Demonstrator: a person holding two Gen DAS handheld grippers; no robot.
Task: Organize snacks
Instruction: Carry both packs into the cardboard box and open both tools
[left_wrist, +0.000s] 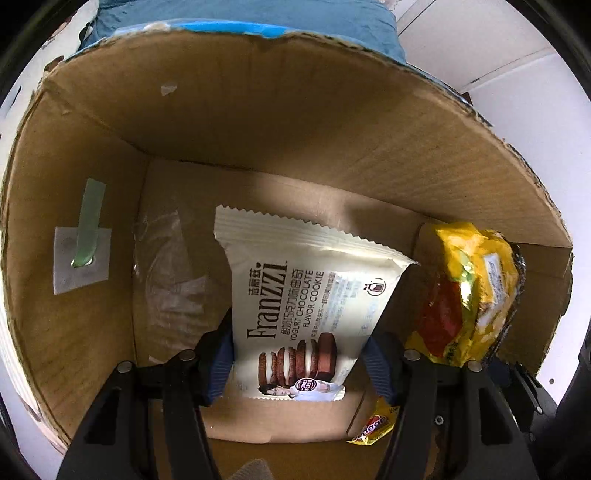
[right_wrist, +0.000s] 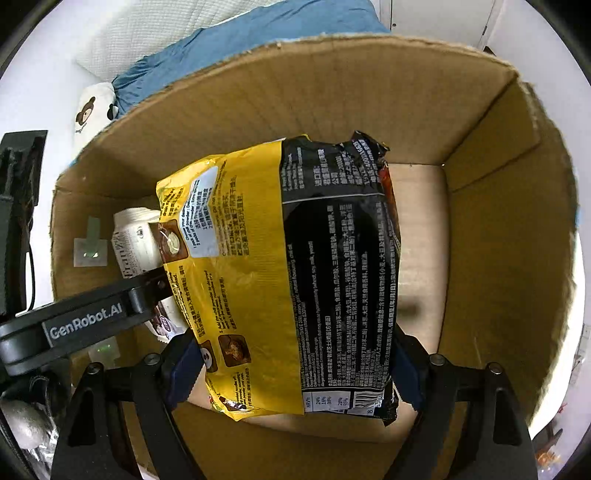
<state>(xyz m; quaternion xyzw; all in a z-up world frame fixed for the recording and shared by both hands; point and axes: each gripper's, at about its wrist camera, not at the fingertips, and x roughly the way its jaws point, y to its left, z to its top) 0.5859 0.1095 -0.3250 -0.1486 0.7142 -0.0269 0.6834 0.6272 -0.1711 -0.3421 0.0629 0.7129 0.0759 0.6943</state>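
Note:
My left gripper (left_wrist: 299, 365) is shut on a white Franzzi chocolate cookie pack (left_wrist: 303, 302) and holds it inside the open cardboard box (left_wrist: 258, 110), above the box floor. My right gripper (right_wrist: 291, 369) is shut on a yellow and black noodle packet (right_wrist: 288, 273) and holds it inside the same box (right_wrist: 498, 221). The noodle packet shows at the right in the left wrist view (left_wrist: 469, 295). The cookie pack (right_wrist: 135, 243) and the left gripper's arm (right_wrist: 92, 317) show at the left in the right wrist view.
A small yellow snack wrapper (left_wrist: 373, 424) lies on the box floor near the front. A clear plastic sheet (left_wrist: 166, 273) lies on the floor at the left. A green strap (left_wrist: 88, 229) passes through the left wall. A blue cloth (right_wrist: 240, 48) lies behind the box.

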